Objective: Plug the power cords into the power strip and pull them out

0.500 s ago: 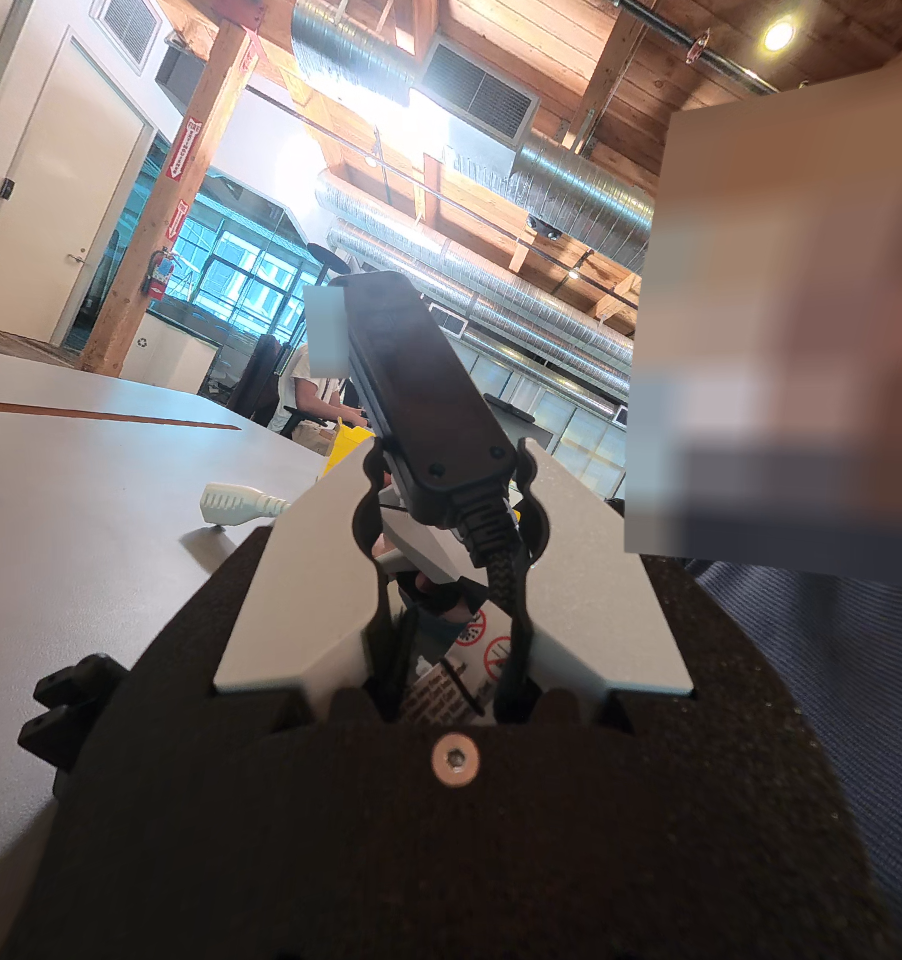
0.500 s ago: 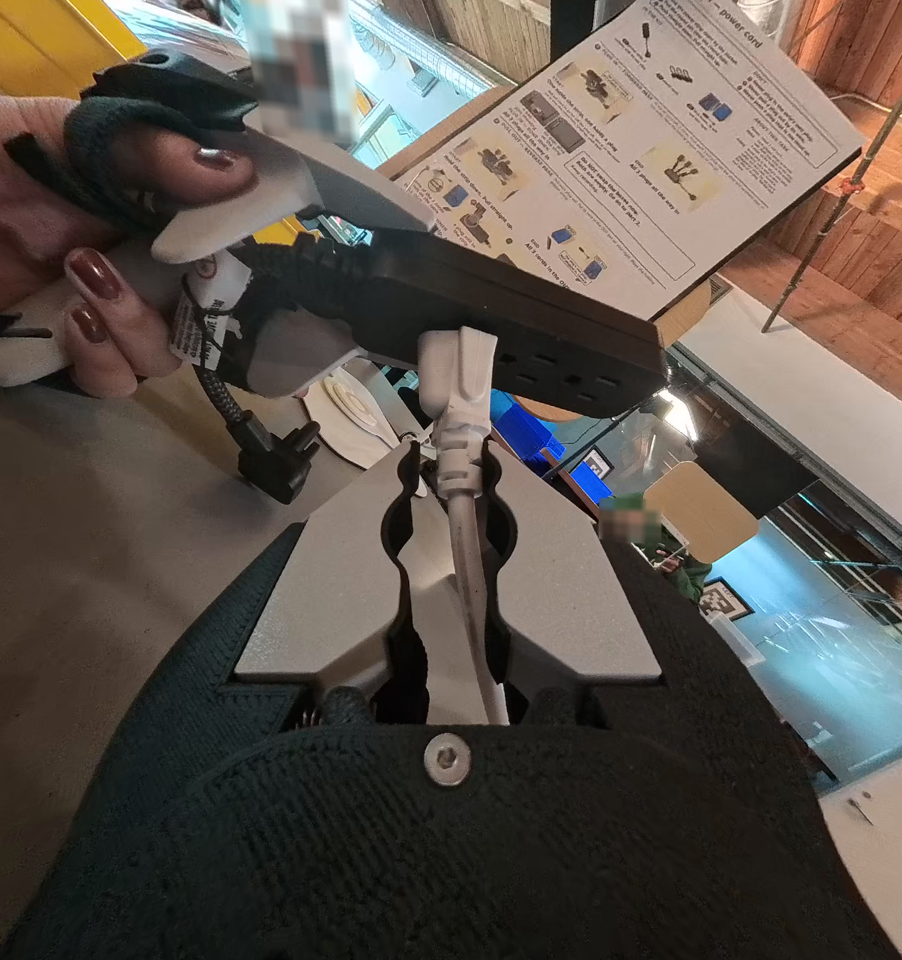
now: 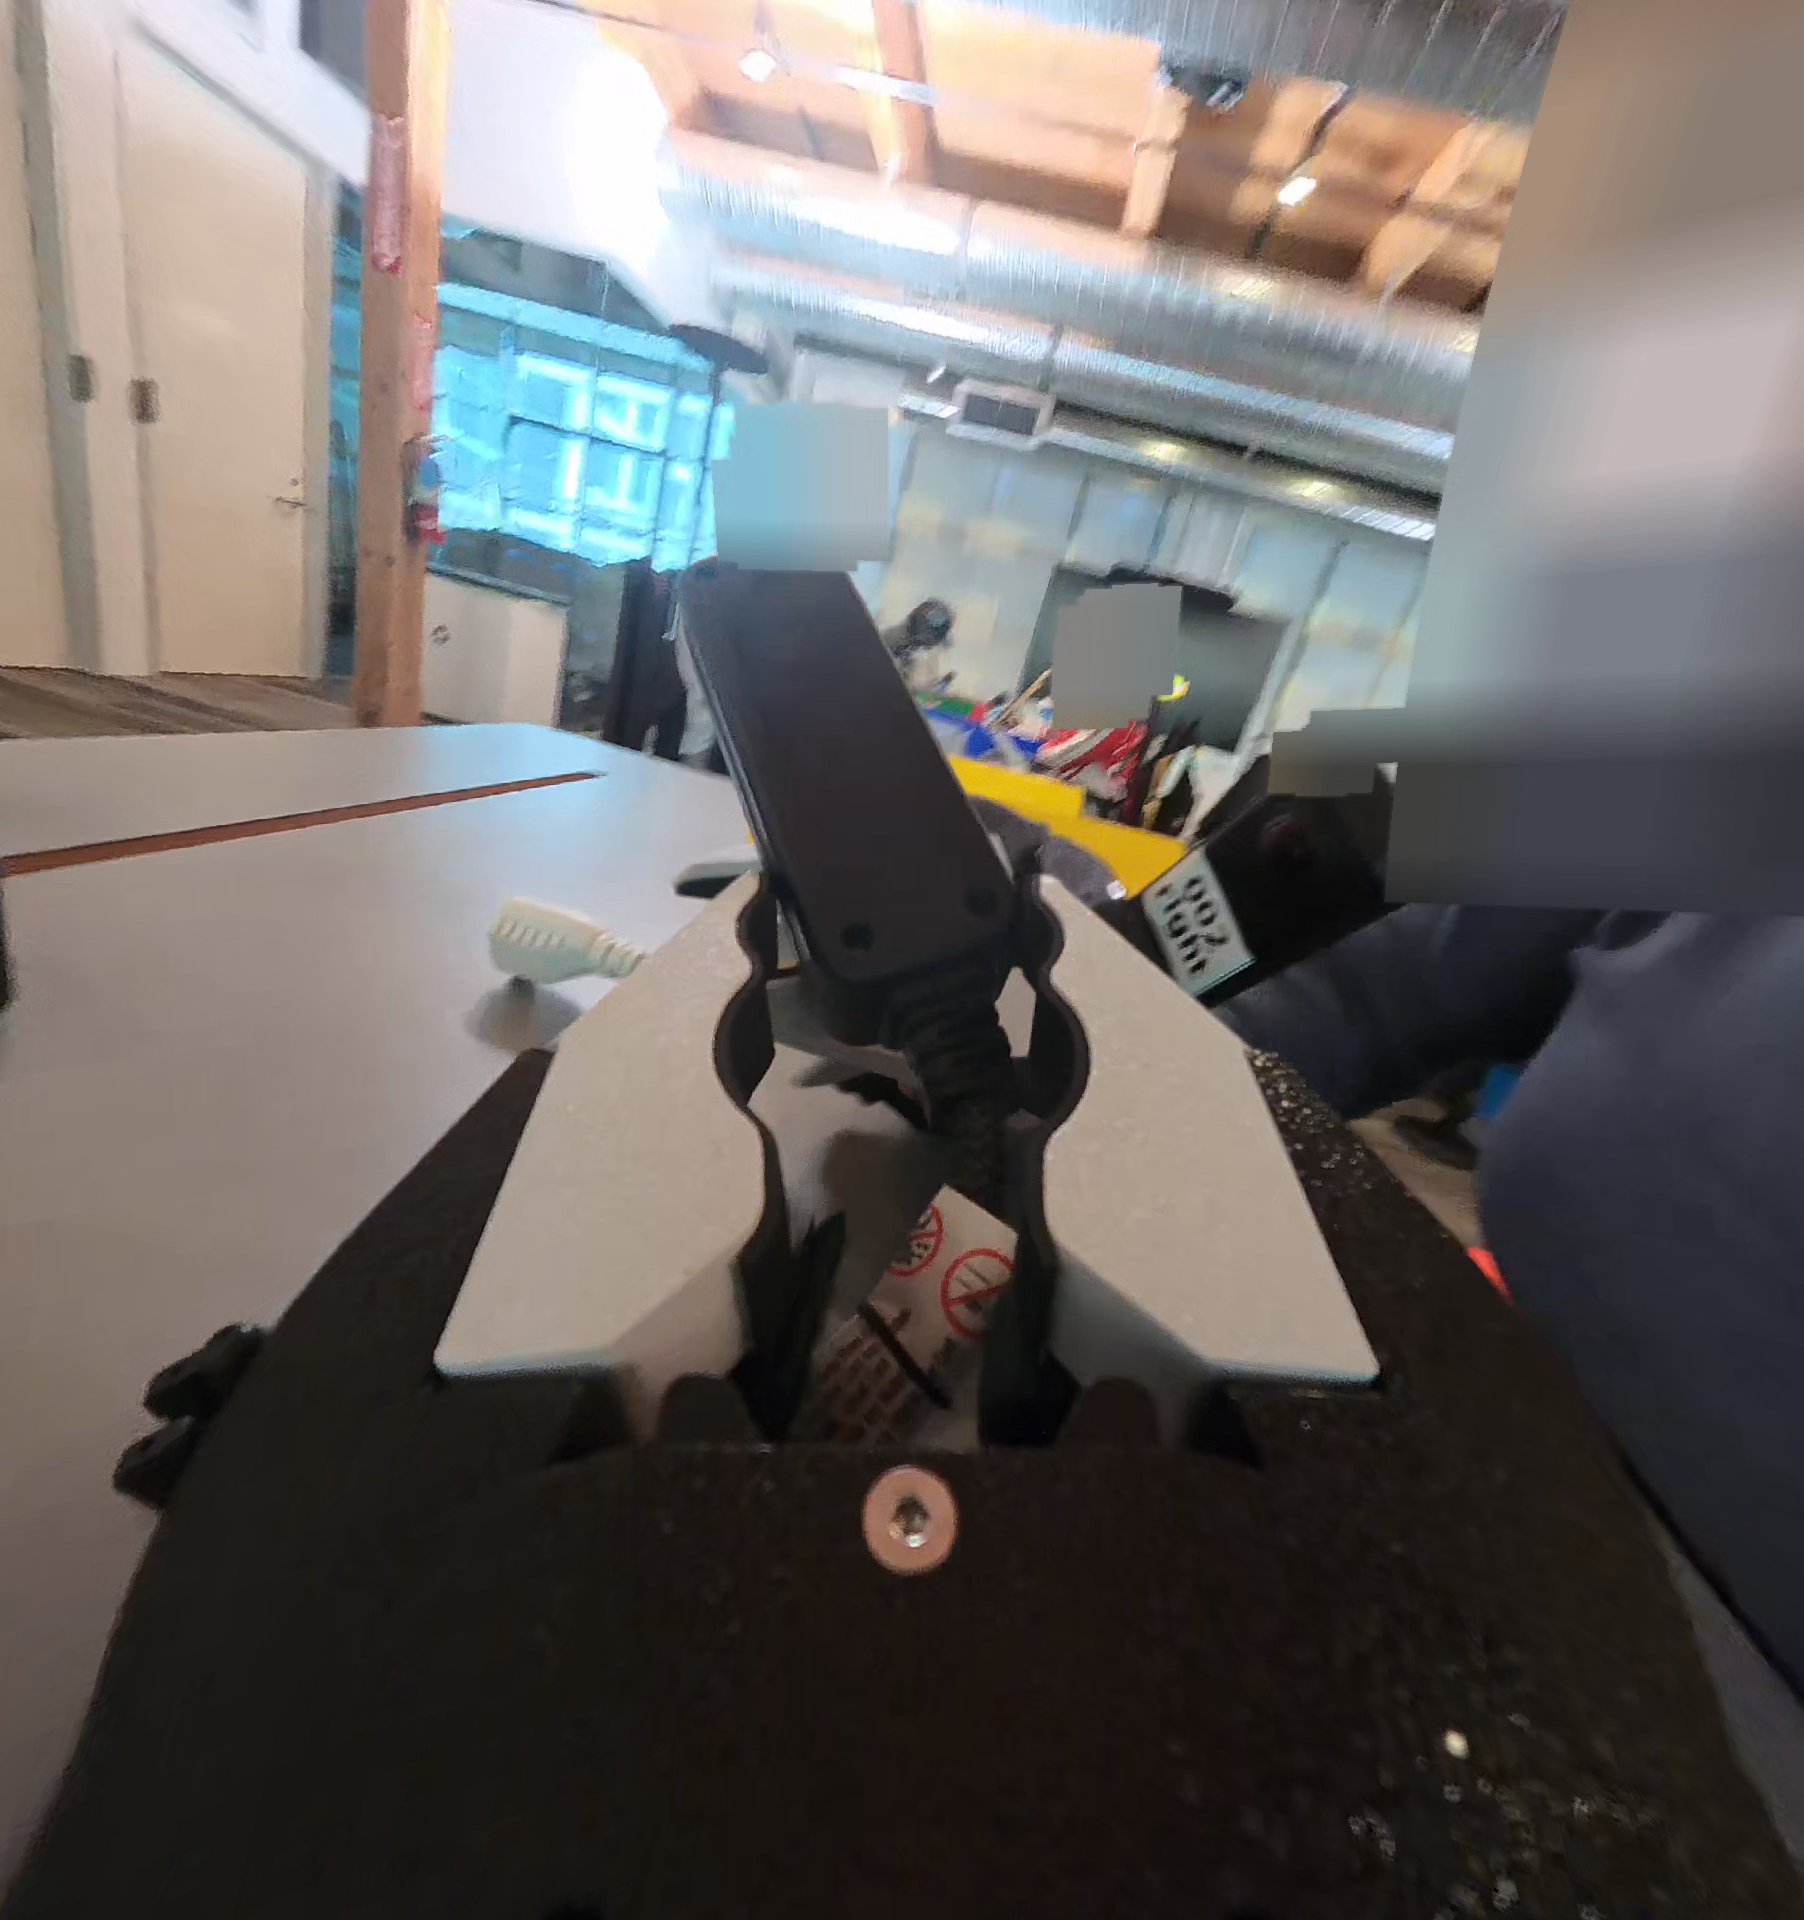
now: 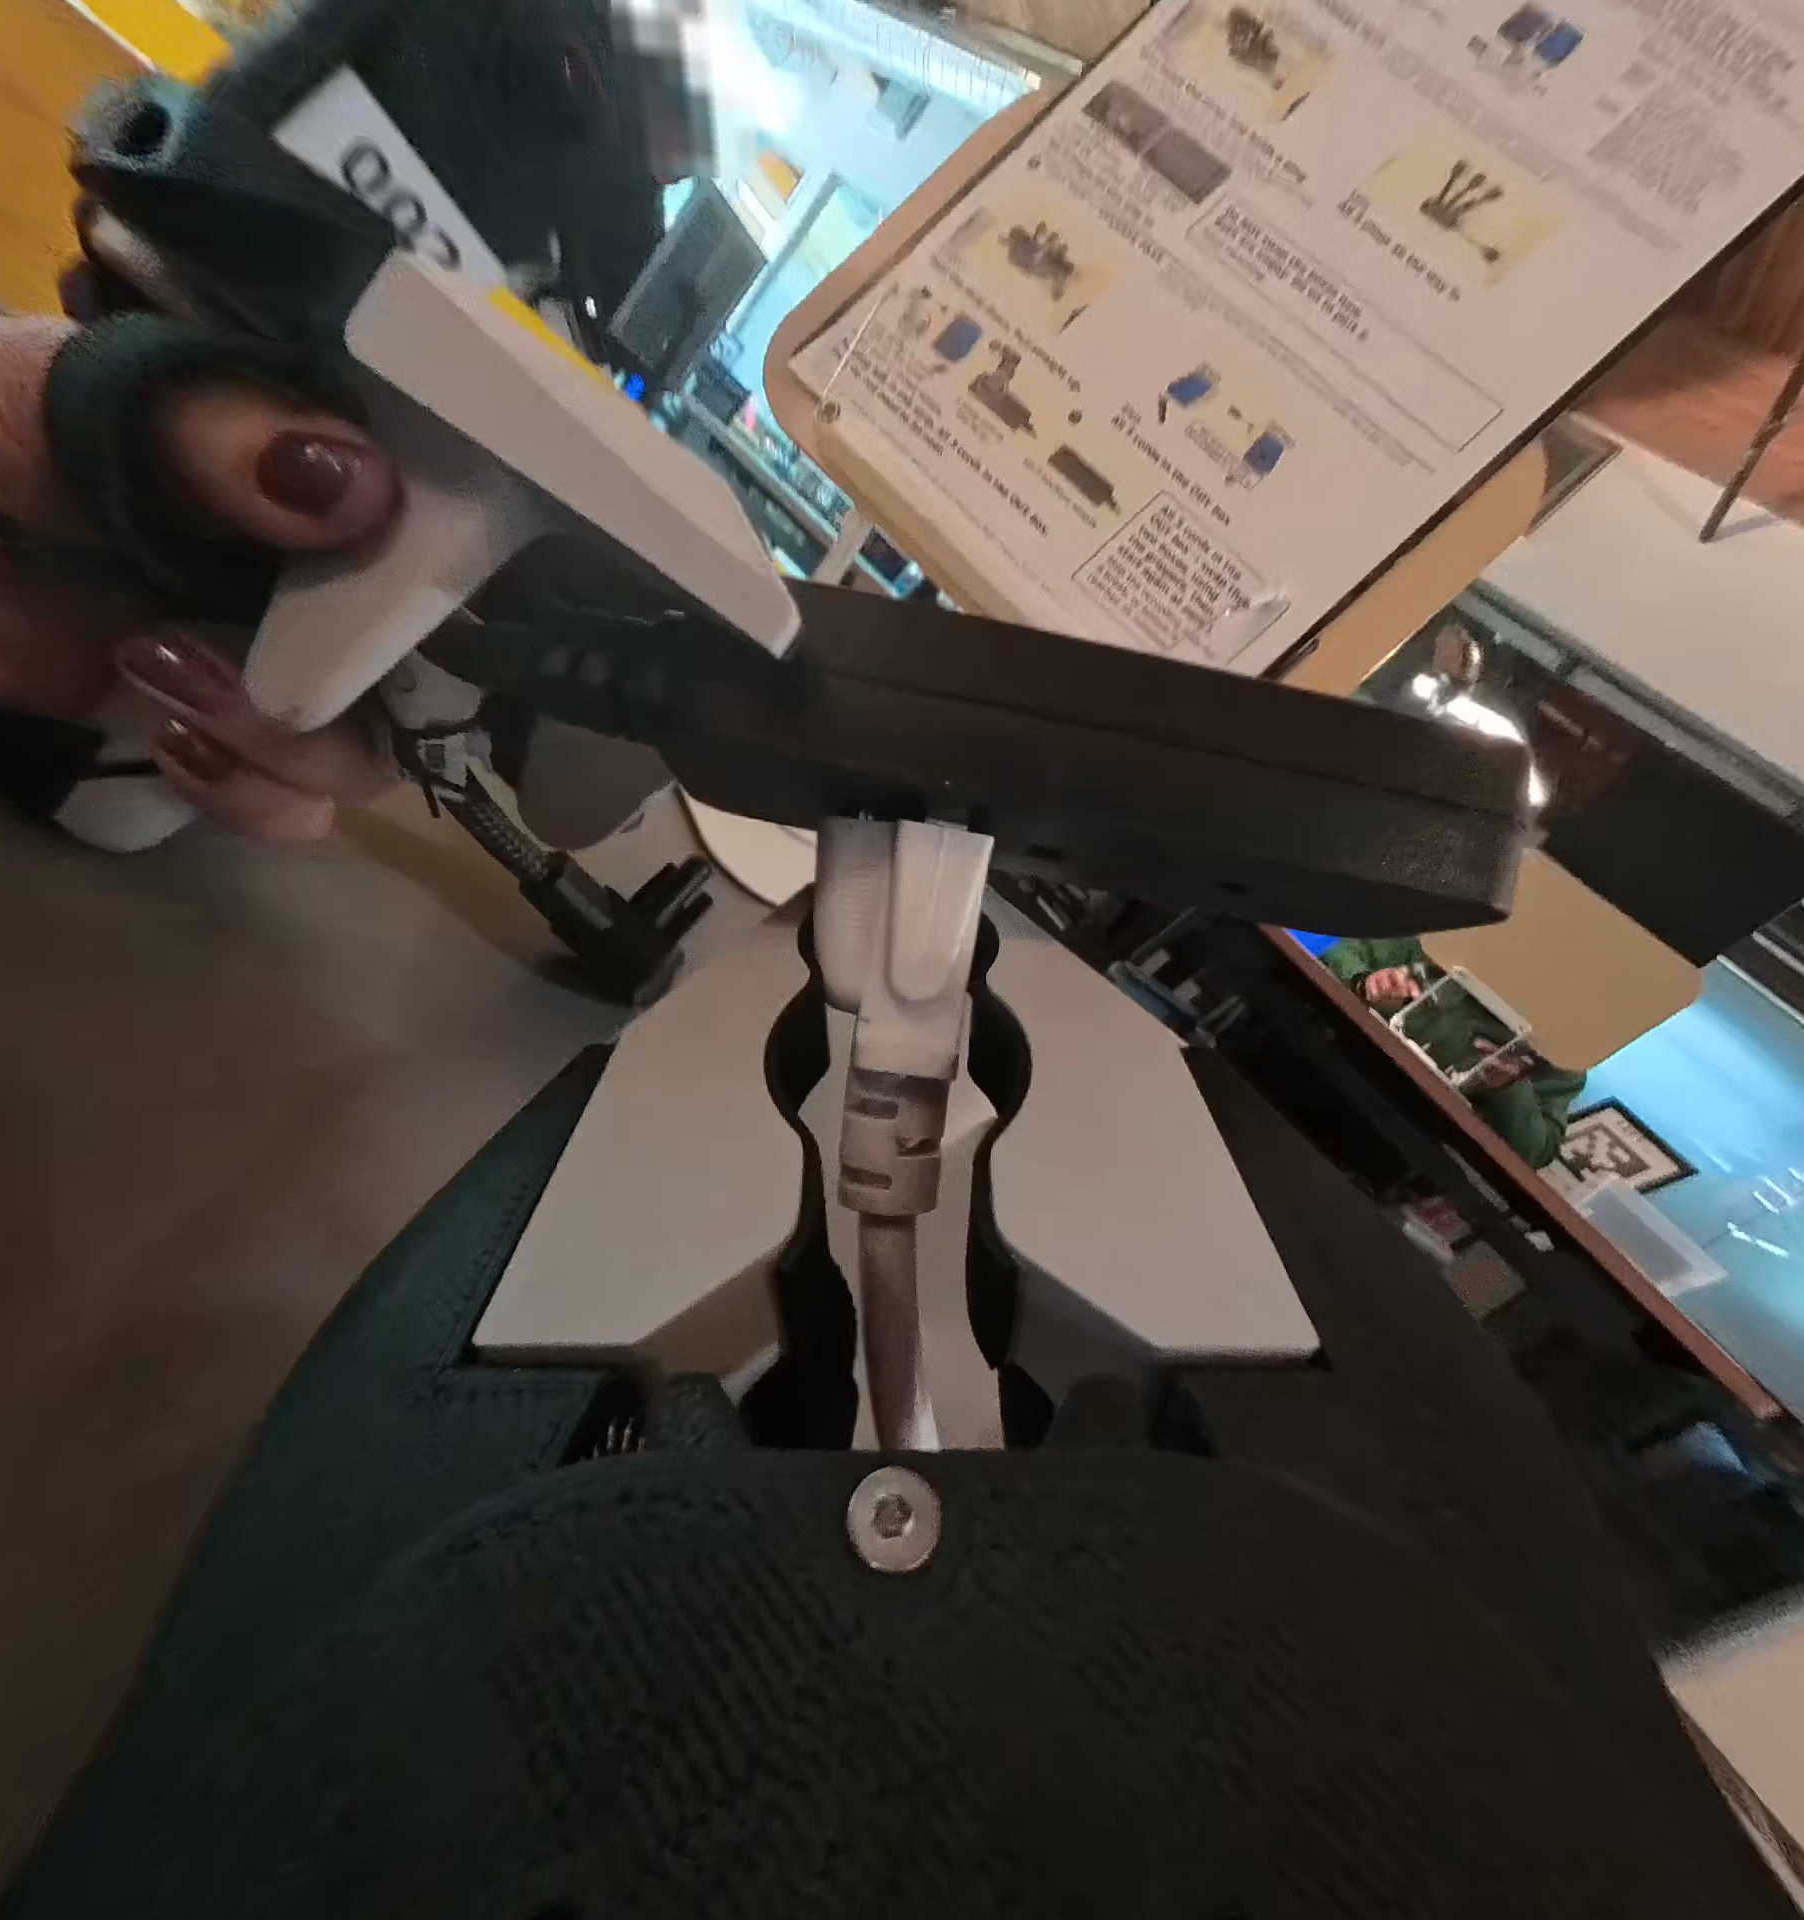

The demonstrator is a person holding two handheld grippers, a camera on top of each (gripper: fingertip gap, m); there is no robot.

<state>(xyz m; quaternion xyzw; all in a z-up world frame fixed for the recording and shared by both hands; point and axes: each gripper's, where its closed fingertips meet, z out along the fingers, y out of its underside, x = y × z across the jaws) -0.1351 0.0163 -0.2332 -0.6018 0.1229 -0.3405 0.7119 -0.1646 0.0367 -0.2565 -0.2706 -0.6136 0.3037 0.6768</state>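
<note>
Power strip (image 3: 836, 790), black, held off the grey table (image 3: 254, 1039) by its cord end, which is pinched between the fingers of the left gripper (image 3: 893, 935); its braided black cord (image 3: 965, 1101) runs back between the fingers. Right gripper (image 4: 893, 997) clamps a white plug (image 4: 903, 914) seated in the strip's underside, its white cord (image 4: 893, 1340) passing back between the fingers. A second white plug (image 3: 555, 940) lies loose on the table. The strip's own black plug (image 4: 628, 914) rests on the tabletop. An instruction sheet (image 4: 1241, 312) stands behind.
</note>
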